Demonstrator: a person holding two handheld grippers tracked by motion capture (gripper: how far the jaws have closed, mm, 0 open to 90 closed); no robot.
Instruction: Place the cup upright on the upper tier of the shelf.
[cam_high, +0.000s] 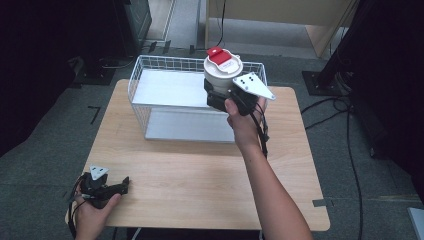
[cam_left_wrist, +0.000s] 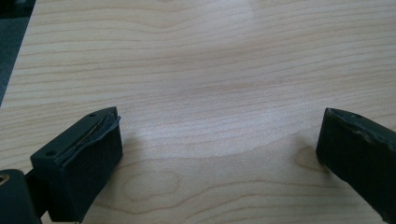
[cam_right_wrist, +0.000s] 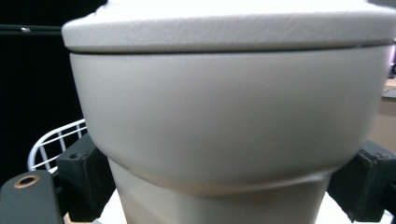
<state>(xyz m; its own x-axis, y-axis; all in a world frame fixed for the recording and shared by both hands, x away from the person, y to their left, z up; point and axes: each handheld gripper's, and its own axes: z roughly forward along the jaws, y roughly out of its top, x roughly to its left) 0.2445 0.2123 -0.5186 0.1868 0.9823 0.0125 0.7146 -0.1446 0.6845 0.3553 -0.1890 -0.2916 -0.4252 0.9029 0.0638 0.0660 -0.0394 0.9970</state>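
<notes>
In the high view, the right gripper (cam_high: 226, 95) clamps a white cup (cam_high: 222, 70) with a red-tabbed lid, upright over the right end of the white wire basket (cam_high: 150, 67) at the wooden table's (cam_high: 200, 170) far edge; the left gripper (cam_high: 112, 189) rests by the near-left corner, bare tabletop between. In the left gripper view, the jaws gape wide over bare wood. In the right gripper view, the jaws squeeze the cup (cam_right_wrist: 224, 130) below its lid; basket wire (cam_right_wrist: 51, 142) shows at the left.

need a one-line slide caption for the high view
Right gripper holds a white cup with a red-tabbed lid above the wire basket; left gripper rests open on the wooden table.
</notes>
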